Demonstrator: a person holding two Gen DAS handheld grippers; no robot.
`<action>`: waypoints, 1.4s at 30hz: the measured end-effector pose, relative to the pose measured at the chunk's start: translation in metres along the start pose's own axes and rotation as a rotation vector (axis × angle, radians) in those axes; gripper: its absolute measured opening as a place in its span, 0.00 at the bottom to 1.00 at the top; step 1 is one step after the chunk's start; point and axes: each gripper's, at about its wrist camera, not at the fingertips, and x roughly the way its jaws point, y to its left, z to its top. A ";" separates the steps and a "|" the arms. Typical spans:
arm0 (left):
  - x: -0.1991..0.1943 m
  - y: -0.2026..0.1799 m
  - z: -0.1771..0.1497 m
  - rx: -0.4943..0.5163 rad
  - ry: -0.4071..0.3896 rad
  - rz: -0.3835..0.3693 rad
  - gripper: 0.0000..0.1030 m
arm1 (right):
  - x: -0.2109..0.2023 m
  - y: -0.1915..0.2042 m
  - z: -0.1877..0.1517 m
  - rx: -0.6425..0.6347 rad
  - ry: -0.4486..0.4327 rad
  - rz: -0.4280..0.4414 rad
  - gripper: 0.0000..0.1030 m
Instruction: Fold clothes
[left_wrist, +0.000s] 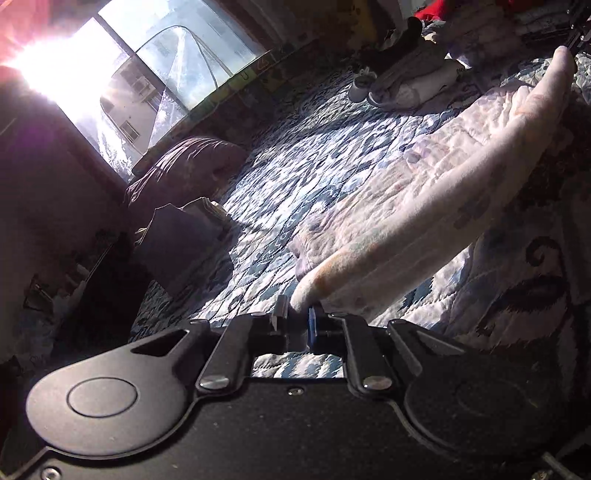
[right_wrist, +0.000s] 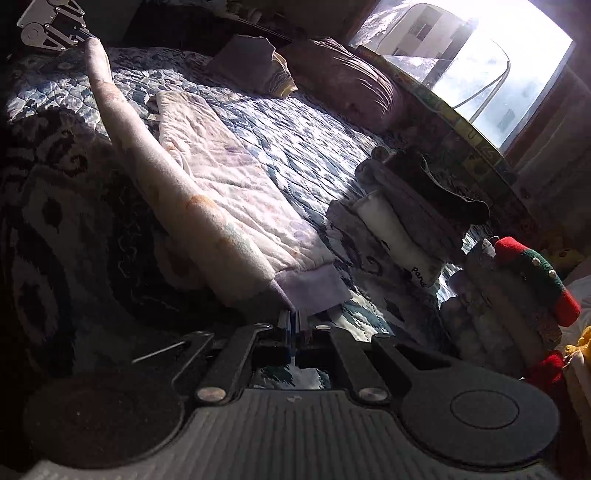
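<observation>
Garment between both grippers (pinched taut)

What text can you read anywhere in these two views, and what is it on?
"pand", cut off at the fold: on the white folded garment in the stack of folded clothes.
Letters on the colourful border under the window: too blurred to read.

A pale, quilted garment with faint pastel prints is lying lengthwise on the blue patterned bed quilt, its near long edge being lifted and stretched taut into a raised fold. One end of that edge is being pinched in the left tool, the other, at a lilac cuff, in the right tool.
</observation>
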 end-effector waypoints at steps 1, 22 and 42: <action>0.009 0.006 0.005 -0.037 0.006 -0.014 0.09 | 0.004 -0.005 0.003 0.024 0.001 0.004 0.03; 0.163 0.055 0.077 -0.273 0.183 -0.140 0.09 | 0.122 -0.084 0.026 0.330 0.112 0.081 0.03; 0.196 0.090 0.050 -0.700 0.250 -0.075 0.29 | 0.143 -0.079 0.017 0.398 0.147 -0.054 0.18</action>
